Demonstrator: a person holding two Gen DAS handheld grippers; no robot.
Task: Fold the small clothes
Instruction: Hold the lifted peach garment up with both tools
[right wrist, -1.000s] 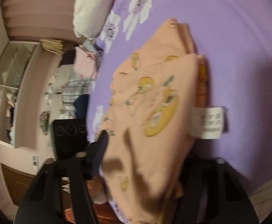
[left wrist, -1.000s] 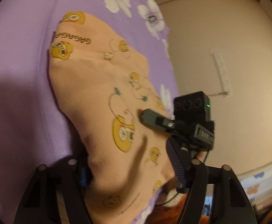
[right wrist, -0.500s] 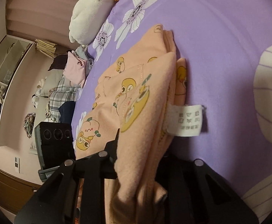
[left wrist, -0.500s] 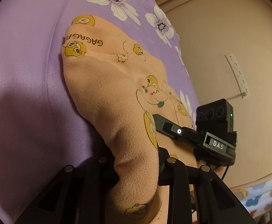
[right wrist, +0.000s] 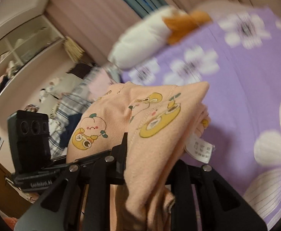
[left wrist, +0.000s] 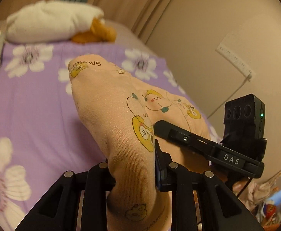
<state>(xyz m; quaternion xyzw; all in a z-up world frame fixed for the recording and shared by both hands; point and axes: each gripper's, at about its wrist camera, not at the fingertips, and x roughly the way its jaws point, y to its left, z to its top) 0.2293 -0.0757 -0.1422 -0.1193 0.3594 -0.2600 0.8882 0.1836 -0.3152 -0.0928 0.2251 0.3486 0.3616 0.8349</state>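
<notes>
Since the earlier frames you have raised both grippers, and the near edge of the peach garment (left wrist: pixel 109 115) has come up off the purple floral bedspread (left wrist: pixel 24 105). Your left gripper (left wrist: pixel 134 175) is closing and your right gripper (right wrist: pixel 146 171) easing slightly open, each nearly shut on a bunched fold, so the right-hand bunch could slip out. Beyond, the duck-printed fabric drapes creased, care label (right wrist: pixel 200 150) dangling, far end apparently resting on the bed before the white plush toy (left wrist: pixel 49 27).

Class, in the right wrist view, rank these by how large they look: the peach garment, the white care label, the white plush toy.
1. Peach garment, though it is nearest the camera.
2. White plush toy, farther off and blurred, so probably bigger than it looks.
3. White care label, clearly smallest.
</notes>
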